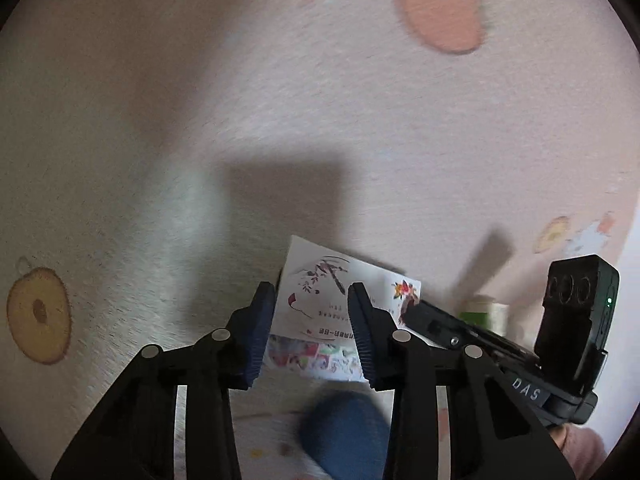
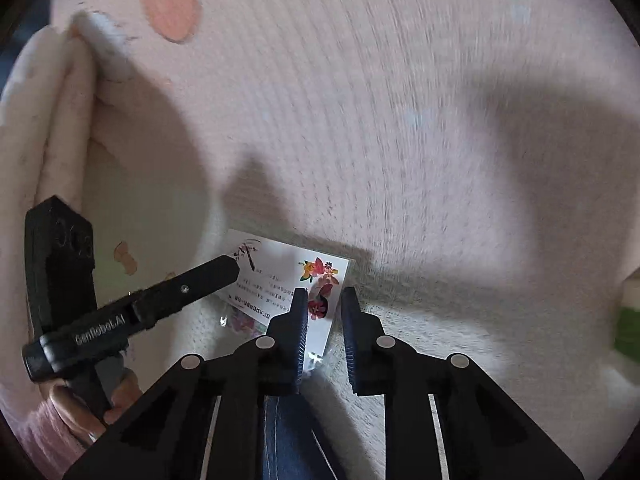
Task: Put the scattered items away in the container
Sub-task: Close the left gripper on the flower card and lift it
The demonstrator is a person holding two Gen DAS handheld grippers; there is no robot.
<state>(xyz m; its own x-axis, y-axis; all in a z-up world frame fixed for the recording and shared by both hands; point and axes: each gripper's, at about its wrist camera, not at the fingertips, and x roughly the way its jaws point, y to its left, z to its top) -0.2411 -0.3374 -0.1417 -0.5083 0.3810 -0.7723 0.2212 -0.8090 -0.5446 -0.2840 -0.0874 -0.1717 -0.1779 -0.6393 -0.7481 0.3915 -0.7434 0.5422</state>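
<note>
Left claw and right claw, both with fingers apart, straddle a flat sticker packet lying on the pink blanket. Judged best: lift one edge, close firmly. No container visible.

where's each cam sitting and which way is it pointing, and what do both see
Left wrist: on the left tongs, looking down along their open fingers at a sticker packet on pink fleece bedding; the right tongs and a blue-clad knee show.
Right wrist: on the right tongs, looking down at the same packet's flowered end; the left tongs, the holding hand and a pink sleeve show.
Shared: the packet, the bedding, its orange print, and each other's tongs.
</note>
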